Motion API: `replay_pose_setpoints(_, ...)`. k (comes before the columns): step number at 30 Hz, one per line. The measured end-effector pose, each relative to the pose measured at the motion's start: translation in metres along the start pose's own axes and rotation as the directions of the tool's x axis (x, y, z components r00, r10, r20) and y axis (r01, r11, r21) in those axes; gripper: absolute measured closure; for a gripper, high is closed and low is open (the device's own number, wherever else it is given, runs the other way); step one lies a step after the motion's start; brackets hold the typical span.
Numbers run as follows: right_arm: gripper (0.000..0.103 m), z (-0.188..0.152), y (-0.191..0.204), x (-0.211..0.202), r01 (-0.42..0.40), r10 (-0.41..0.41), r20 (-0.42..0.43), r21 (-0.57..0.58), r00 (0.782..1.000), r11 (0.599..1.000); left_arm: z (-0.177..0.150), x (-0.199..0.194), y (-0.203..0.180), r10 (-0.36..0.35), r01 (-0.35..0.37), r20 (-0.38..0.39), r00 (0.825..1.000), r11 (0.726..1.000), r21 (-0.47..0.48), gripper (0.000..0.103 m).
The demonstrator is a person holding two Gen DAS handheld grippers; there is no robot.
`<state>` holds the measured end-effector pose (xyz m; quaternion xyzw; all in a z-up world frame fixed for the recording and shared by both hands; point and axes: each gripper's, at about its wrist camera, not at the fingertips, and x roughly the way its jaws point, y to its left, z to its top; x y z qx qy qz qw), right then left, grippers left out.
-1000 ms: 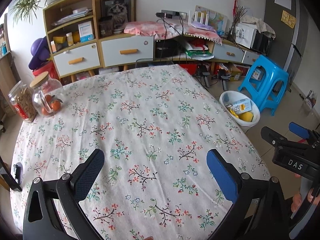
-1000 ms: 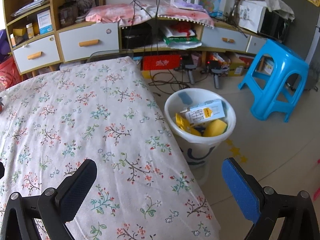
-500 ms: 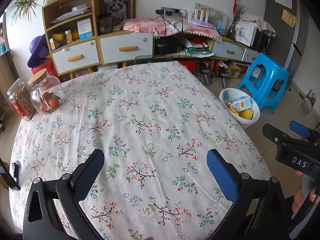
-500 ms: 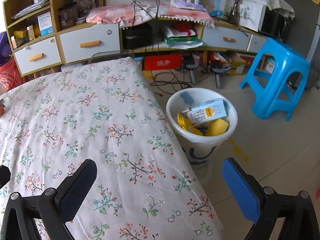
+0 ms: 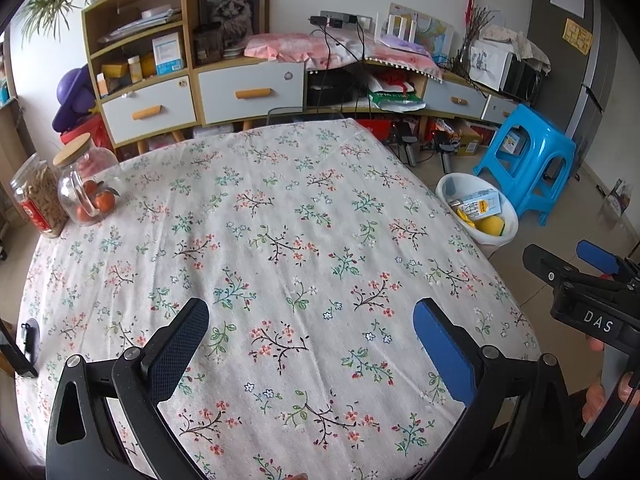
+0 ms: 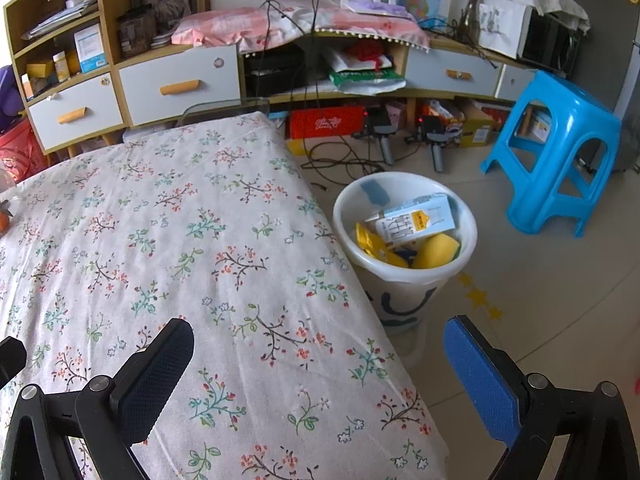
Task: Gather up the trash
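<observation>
1. Retreat is seen in both views over the last second: more of the floral tablecloth [image 5: 280, 240] is taken in, and the white bin [image 6: 404, 280] sits a little farther off.
2. Left gripper [image 5: 312, 332] and right gripper [image 6: 320, 356] are held spread wide, with nothing between the fingers.
3. Trash, a carton [image 6: 416, 220] and yellow pieces, is seen inside the bin beside the table; collection is judged finished.

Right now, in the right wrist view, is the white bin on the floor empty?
No, the white bin holds a carton, a yellow sponge and yellow wrappers.
</observation>
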<state>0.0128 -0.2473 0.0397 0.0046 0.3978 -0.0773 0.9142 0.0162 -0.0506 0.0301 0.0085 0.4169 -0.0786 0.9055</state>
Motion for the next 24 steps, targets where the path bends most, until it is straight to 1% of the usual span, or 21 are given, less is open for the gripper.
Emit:
replay_pose_setpoints(19,0.001,0.0000,0.0015,-0.0001,0.001,-0.001,-0.001,0.002,1.000,1.000,-0.0010,0.0008,0.0023,-0.006,0.006,-0.007,1.000,1.000,-0.014,0.000)
replay_pose_setpoints(24,0.001,-0.0007,0.0039,0.0018,0.001,-0.001,-0.006,-0.003,1.000,1.000,-0.0024,0.0081,0.0070,0.010,-0.011,-0.039,0.999,0.999,-0.035,0.000)
